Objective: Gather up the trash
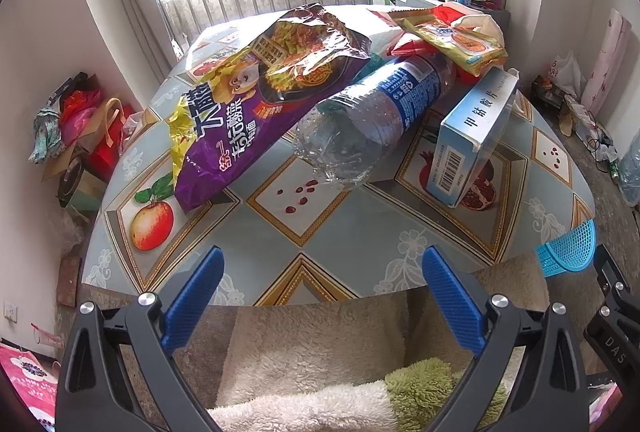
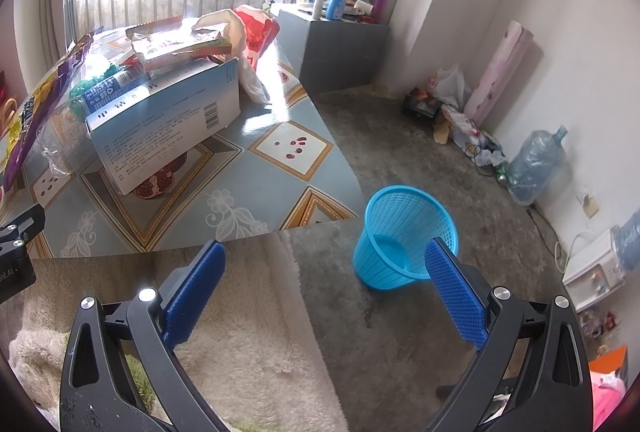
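A pile of trash lies on the table (image 1: 320, 232): a purple snack bag (image 1: 256, 100), a crushed clear plastic bottle (image 1: 372, 116) with a blue label, a pale blue cardboard box (image 1: 472, 136) and yellow-red wrappers (image 1: 456, 36) on top. My left gripper (image 1: 322, 272) is open and empty at the table's near edge, short of the pile. My right gripper (image 2: 324, 268) is open and empty, off the table's corner. A blue mesh trash basket (image 2: 400, 232) stands on the floor beyond its right finger; the basket's rim shows in the left wrist view (image 1: 568, 252). The box (image 2: 168, 128) also shows in the right wrist view.
A fluffy cream and green cloth (image 1: 320, 352) lies below both grippers. A grey cabinet (image 2: 340, 48) with bottles stands behind the table. Bags and boxes (image 1: 84, 128) sit on the floor at left. A water jug (image 2: 536, 160) and clutter line the right wall.
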`<move>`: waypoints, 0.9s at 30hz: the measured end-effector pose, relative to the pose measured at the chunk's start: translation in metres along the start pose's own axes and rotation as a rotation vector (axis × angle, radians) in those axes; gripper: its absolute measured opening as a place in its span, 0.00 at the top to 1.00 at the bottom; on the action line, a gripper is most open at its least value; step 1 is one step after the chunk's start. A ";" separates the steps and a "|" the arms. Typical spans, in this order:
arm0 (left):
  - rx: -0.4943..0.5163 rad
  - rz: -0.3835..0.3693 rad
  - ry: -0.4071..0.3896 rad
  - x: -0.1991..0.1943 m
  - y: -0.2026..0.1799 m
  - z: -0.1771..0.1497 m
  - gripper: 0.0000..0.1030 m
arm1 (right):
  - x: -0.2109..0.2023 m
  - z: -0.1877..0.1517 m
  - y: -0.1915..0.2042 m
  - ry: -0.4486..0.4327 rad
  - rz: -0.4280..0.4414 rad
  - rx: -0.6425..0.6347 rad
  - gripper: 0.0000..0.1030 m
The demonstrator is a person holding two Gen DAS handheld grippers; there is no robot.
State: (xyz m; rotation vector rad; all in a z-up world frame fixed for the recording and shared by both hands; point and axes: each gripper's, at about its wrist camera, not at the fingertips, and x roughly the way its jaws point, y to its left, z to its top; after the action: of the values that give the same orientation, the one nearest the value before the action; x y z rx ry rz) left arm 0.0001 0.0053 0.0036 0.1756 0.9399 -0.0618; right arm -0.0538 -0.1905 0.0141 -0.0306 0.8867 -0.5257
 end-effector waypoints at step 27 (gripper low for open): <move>0.005 0.012 -0.007 0.000 0.001 -0.002 0.05 | 0.002 0.002 -0.002 0.002 0.007 0.012 0.08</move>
State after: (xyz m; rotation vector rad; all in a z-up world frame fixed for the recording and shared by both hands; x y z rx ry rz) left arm -0.0013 0.0070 0.0032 0.1855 0.9317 -0.0532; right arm -0.0526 -0.1937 0.0144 -0.0164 0.8859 -0.5248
